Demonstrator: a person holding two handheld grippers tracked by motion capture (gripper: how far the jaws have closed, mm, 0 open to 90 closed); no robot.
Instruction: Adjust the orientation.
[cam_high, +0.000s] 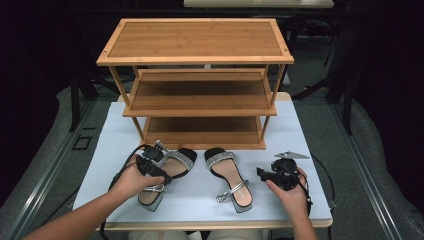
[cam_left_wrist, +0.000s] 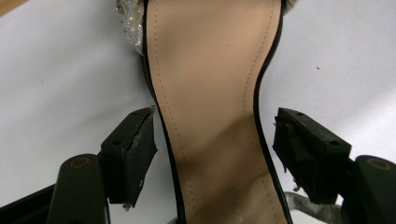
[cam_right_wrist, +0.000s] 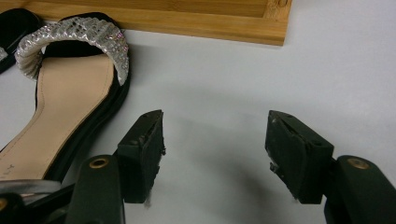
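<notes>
Tan-lined black sandal (cam_left_wrist: 210, 93) with glittery silver strap (cam_left_wrist: 130, 23).

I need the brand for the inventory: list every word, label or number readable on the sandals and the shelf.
None can be read.
Left sandal: a faint mark on the insole near the heel, too blurred to read.
Right sandal: a small dark mark on the insole, too small to read.
Wooden shelf: no lettering visible.

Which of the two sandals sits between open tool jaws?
The left sandal: the left tool straddles its narrow middle, jaws open. The right sandal lies untouched.
</notes>
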